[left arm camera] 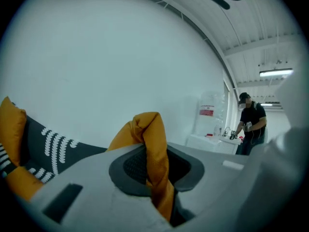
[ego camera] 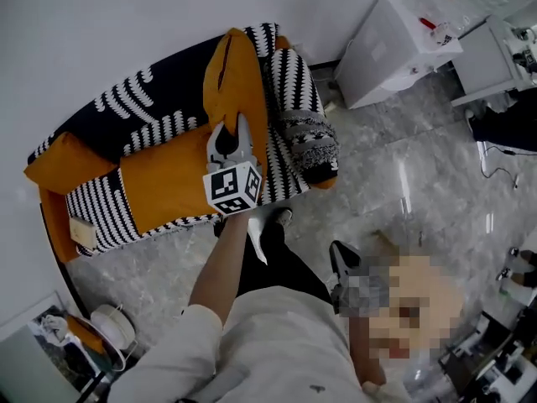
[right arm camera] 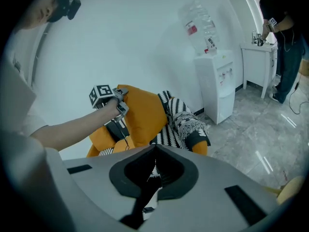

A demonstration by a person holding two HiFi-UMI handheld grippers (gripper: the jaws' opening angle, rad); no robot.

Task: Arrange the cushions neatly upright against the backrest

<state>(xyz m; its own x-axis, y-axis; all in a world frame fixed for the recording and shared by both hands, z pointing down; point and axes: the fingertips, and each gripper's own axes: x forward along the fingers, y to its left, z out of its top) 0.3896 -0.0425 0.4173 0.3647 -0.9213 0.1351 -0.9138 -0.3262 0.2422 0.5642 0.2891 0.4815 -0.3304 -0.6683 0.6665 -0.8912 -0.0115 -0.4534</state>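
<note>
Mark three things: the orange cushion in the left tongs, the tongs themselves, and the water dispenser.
orange cushion (ego camera: 242, 81): head view, middle of its upright face.
left tongs (ego camera: 231, 134): head view, between the tips.
water dispenser (right arm camera: 218, 88): right gripper view, front panel.

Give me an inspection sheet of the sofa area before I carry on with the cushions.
Surface: orange sofa with a black-and-white cover; grey tiled floor.
Job's things: upright orange cushion held on edge; flat orange cushion lying on the seat.
Clutter: patterned blanket or cushion at the right end; small beige object at the left end.
Grippers: left gripper shut on the upright orange cushion; right gripper shut, empty.
Cables: floor cable at right.
Surroundings: white wall, water dispenser, background person.
</note>
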